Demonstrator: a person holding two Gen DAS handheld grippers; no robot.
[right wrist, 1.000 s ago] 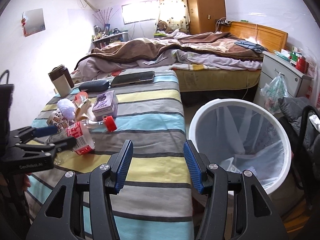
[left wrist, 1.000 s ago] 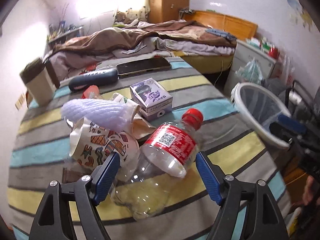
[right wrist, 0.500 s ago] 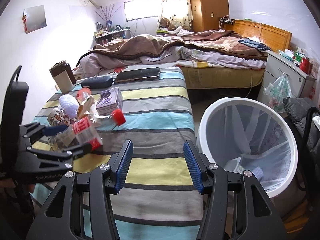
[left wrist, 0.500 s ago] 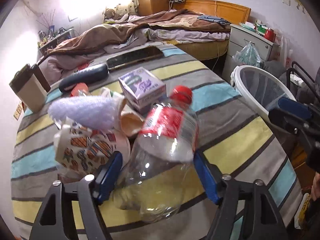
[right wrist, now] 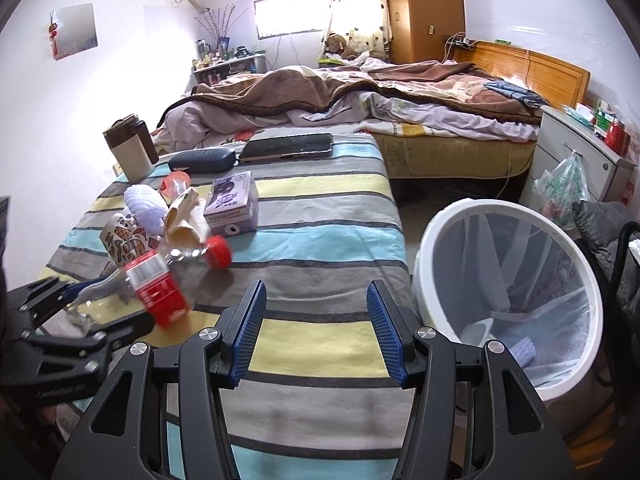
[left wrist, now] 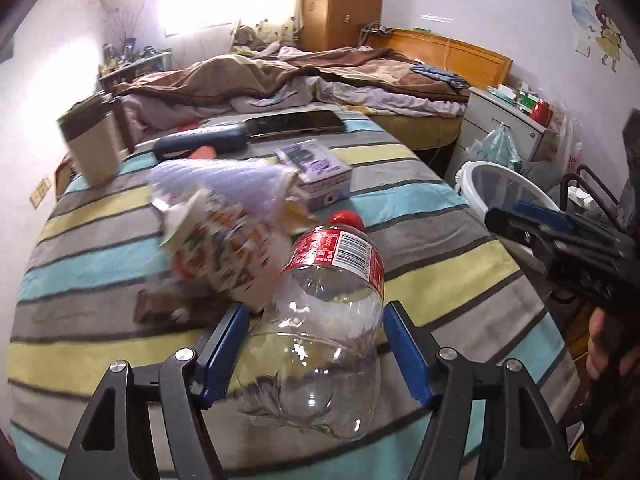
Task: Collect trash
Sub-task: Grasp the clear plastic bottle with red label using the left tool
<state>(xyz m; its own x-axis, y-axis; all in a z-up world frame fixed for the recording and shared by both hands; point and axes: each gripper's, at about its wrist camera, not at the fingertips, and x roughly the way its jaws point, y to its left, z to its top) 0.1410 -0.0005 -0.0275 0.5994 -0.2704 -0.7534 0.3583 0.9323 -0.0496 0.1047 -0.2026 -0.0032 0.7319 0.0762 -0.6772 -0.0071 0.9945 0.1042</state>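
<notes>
My left gripper [left wrist: 314,320] is shut on a clear plastic bottle [left wrist: 324,320] with a red label and red cap, holding it lifted above the striped table; it also shows in the right wrist view [right wrist: 160,288]. A patterned paper cup [left wrist: 224,244], a white foam sleeve [left wrist: 224,184] and crumpled paper lie just behind it. My right gripper [right wrist: 316,312] is open and empty over the table's near edge, left of the white trash bin [right wrist: 508,300].
On the striped table [right wrist: 320,208] are a purple box [right wrist: 232,200], a dark case [right wrist: 200,160], a tablet [right wrist: 288,146] and a beige canister [right wrist: 130,154]. A bed stands behind. A nightstand and a plastic bag [right wrist: 564,188] are at the right.
My left gripper closed on the bottle and lifted it off the table, tilting it up. The paper cup behind it shifted. The right gripper stayed nearly still.
</notes>
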